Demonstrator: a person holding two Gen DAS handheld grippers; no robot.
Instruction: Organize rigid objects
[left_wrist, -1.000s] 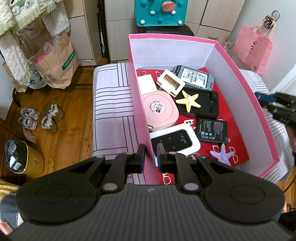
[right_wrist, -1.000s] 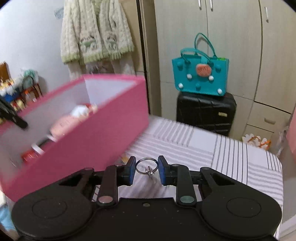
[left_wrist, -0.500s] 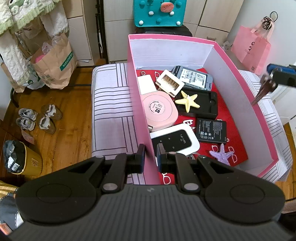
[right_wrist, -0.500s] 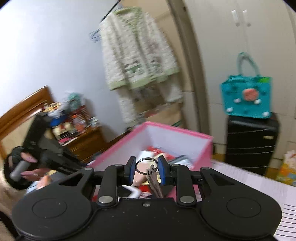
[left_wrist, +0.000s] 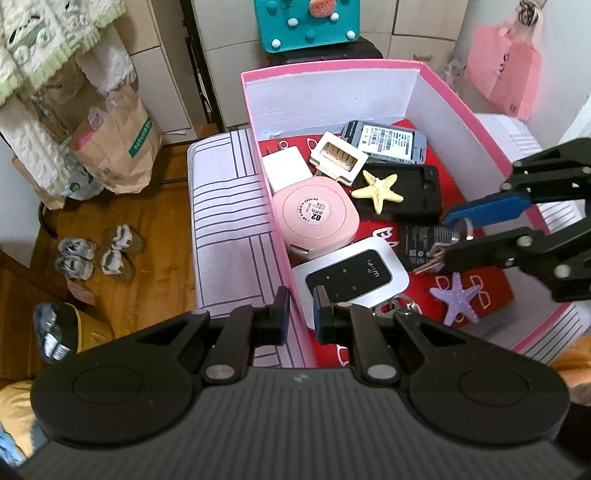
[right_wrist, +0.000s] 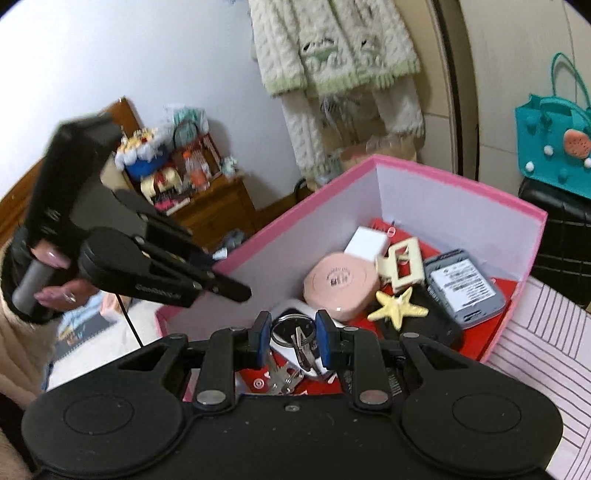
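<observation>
Keys (right_wrist: 295, 347) hang by their ring in your right hand-held gripper (right_wrist: 291, 334), pads pinched on it, over the pink box (left_wrist: 480, 122). Your left hand-held gripper (left_wrist: 299, 314) clamps the box's near wall. Starfish, batteries, router already inside; keys remain to drop.

Left tool (left_wrist: 299, 308) seemingly astride box wall (left_wrist: 275, 229)

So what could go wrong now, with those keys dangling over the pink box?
The right gripper holds the keys only by the thin ring, so they might slip out early. They hang over the white wifi device and a black battery, so a drop could knock or scratch those. The left gripper pinches the pink box by its wall; a bump there could tip it.
</observation>
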